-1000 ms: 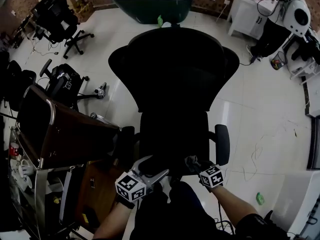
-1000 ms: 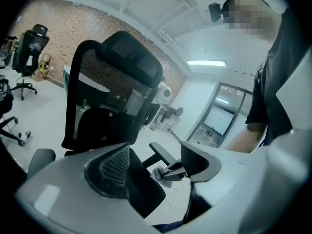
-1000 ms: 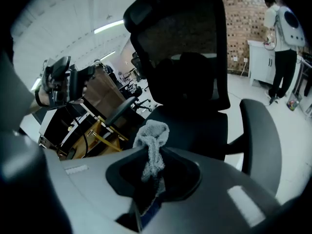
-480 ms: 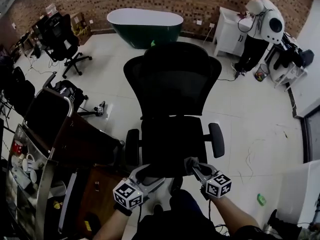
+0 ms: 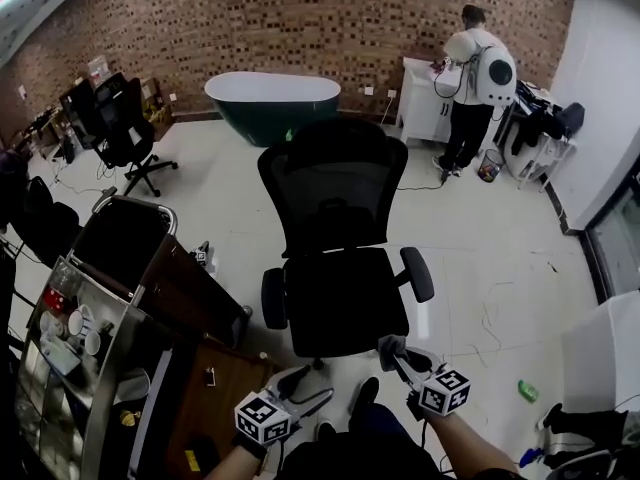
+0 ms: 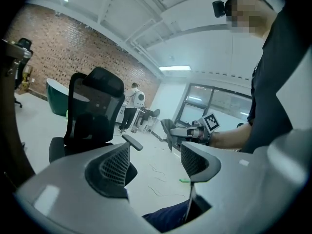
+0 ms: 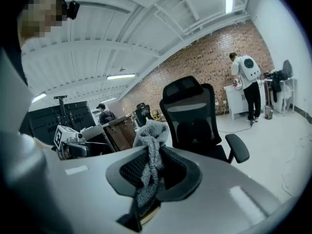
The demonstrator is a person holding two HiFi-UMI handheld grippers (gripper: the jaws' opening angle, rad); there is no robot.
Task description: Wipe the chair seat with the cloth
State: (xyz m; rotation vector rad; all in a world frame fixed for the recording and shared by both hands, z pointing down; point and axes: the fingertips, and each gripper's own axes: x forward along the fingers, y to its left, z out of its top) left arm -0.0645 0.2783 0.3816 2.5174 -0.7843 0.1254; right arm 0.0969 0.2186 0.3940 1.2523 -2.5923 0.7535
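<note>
We hold both grippers just short of the chair, cloth in the right one.

Our right gripper is clamped on the grey cloth, which is bunched between the jaws and sticks up past their tips. Our left gripper has its jaws apart with nothing between them; through the gap we see only floor and, off to its right, the other gripper. The black chair seat lies ahead of both sets of tips, close to them but not touched by the cloth. Far beyond the chair's backrest sits a dark green bathtub, and to its right a person stands at a white cabinet.
</note>
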